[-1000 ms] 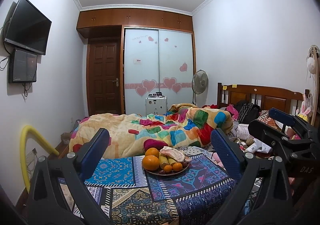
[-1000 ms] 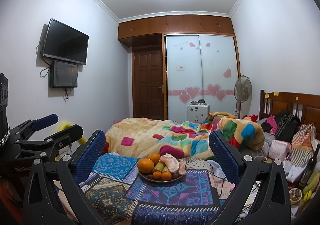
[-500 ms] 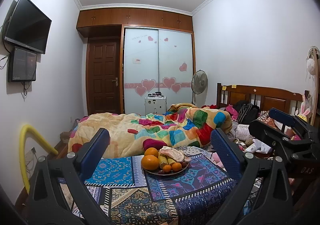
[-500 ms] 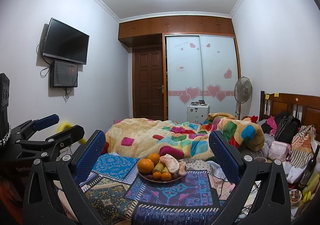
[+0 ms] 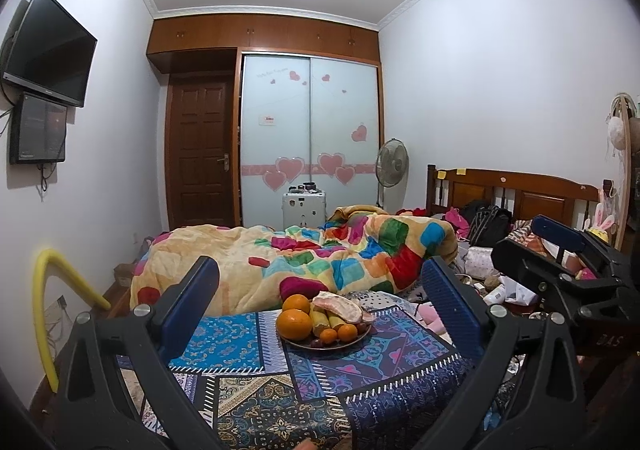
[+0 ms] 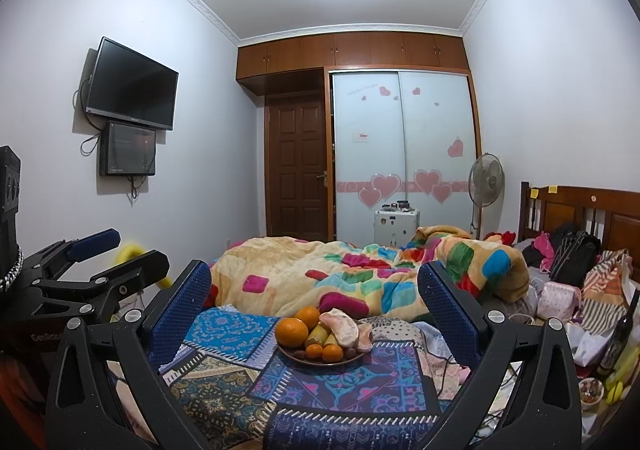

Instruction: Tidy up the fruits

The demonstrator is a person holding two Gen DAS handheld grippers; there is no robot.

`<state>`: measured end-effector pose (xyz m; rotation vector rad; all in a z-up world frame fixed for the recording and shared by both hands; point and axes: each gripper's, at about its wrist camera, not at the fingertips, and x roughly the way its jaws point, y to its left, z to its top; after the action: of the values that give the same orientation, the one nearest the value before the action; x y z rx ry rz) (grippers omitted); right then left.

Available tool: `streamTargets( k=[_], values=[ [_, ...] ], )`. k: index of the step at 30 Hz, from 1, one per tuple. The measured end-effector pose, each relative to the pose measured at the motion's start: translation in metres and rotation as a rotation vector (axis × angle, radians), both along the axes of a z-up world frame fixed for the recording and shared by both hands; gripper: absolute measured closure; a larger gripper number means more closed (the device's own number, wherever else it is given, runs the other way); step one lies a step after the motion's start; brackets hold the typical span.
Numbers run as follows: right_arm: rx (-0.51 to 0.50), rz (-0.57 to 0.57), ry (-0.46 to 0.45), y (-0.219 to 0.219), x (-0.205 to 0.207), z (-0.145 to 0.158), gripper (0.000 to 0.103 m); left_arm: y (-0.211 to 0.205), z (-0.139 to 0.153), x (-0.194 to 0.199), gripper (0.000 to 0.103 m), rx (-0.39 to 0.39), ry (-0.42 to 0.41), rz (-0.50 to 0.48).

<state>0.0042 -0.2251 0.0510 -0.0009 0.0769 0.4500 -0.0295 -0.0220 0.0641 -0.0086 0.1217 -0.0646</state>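
Left wrist view: fruit plate (image 5: 325,344) ahead, between wide-spread empty left tongs (image 5: 320,290); right tongs (image 6: 314,290) likewise.

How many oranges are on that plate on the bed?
4. Two big oranges sit on the plate's left side, one in front, one behind it. Two small ones lie side by side at the front edge. More may hide under the other fruit.

Orange fruit (image 5: 294,323) on a brown plate (image 5: 304,344); blue patchwork cloth (image 5: 232,342) near, bright multicoloured quilt (image 5: 320,254) far.
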Motion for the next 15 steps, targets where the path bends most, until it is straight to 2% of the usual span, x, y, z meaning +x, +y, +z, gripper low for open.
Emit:
streamTargets(
  k=[15],
  values=[
    [-0.004,-0.001,0.003,-0.0012,0.0003,0.0000,0.000,0.0010,0.0031,-0.0021,0.000,-0.007,0.006,-0.004]
  ],
)
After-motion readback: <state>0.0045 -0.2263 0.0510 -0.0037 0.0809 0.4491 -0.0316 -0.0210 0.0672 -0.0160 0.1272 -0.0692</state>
